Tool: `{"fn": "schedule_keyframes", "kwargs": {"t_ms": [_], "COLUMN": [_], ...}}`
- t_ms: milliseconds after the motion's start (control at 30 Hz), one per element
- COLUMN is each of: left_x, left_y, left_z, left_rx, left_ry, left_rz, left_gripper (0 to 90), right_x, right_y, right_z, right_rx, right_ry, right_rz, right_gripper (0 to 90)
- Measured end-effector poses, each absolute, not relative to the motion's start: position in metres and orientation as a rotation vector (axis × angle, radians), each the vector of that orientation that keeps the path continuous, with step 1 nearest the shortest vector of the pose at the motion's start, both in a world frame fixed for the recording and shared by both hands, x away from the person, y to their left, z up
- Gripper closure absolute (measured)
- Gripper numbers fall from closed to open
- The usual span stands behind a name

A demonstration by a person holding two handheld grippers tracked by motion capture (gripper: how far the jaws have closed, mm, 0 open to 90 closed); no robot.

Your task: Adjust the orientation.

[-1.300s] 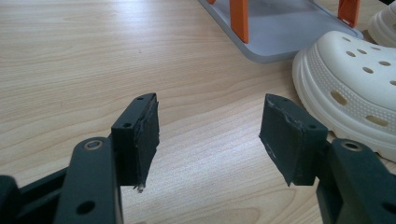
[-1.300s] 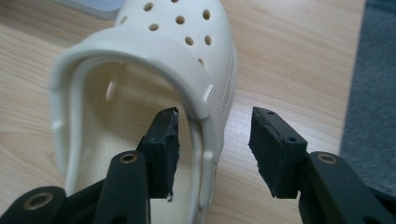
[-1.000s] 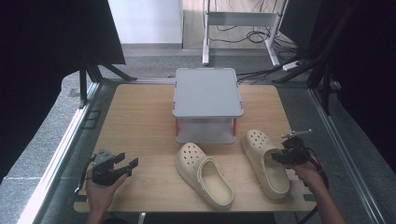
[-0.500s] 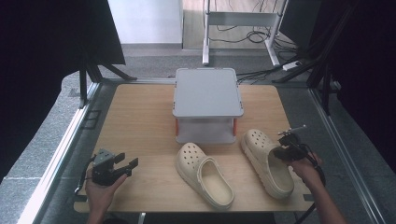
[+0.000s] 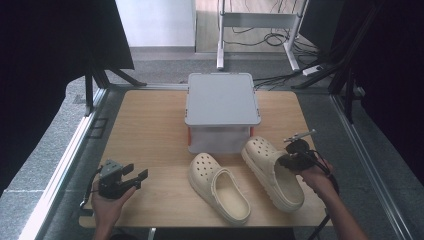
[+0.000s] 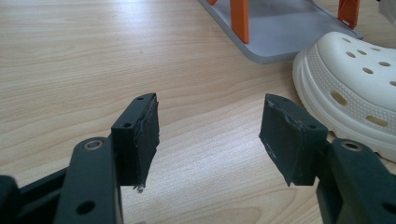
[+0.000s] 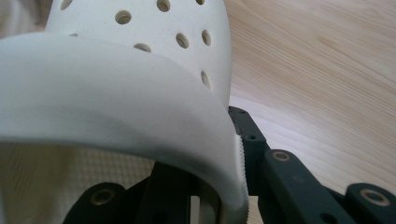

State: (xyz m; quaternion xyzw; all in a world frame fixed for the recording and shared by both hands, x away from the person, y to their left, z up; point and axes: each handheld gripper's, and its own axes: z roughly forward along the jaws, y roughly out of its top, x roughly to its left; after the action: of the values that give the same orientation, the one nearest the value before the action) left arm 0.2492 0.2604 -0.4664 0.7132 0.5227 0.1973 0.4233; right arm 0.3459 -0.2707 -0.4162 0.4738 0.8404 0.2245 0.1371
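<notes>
- Your right gripper (image 5: 289,161) is clamped on the side wall of the right-hand clog (image 5: 272,172); in the right gripper view one jaw sits inside the shoe and the other presses the outer wall, with the cream rim (image 7: 140,107) pinched between them.
- Those jaws have just been closing, and the clog's wall is between them.
- That clog lies in front of the grey two-level rack (image 5: 222,100), off its right front corner, toe towards the rack and heel towards you.
- In the high view its outer edge looks slightly tipped; I cannot tell whether the sole is clear of the wooden table (image 5: 150,125).
- The second clog (image 5: 218,186) lies flat in front of the rack, just left of the gripped one, with a narrow gap between the two.
- Your left gripper (image 5: 131,177) is well to the left of the rack's front, near the table's front edge, in your left hand (image 5: 107,202).
- Its jaws stand wide apart with only bare wood between them; in the left gripper view the second clog's toe (image 6: 355,88) sits just beyond the right-hand jaw, not touching it.
</notes>
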Motion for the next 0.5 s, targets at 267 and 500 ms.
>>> {"fn": "schedule_keyframes", "kwargs": {"t_ms": [267,500], "left_x": [0.249,0.249], "left_y": [0.261,0.261], "left_z": [-0.467,-0.467], "left_rx": [1.784,1.783], "left_ry": [1.308,1.307], "left_rz": [0.493,0.492], "left_gripper": [38.0,38.0], "right_x": [0.347,0.35], "right_y": [-0.242,-0.222], "right_z": [-0.419,-0.423], "right_rx": [1.301,1.261], "right_ry": [2.481,2.497], "right_rz": [0.668,0.679], "right_gripper": [78.6,78.6]}}
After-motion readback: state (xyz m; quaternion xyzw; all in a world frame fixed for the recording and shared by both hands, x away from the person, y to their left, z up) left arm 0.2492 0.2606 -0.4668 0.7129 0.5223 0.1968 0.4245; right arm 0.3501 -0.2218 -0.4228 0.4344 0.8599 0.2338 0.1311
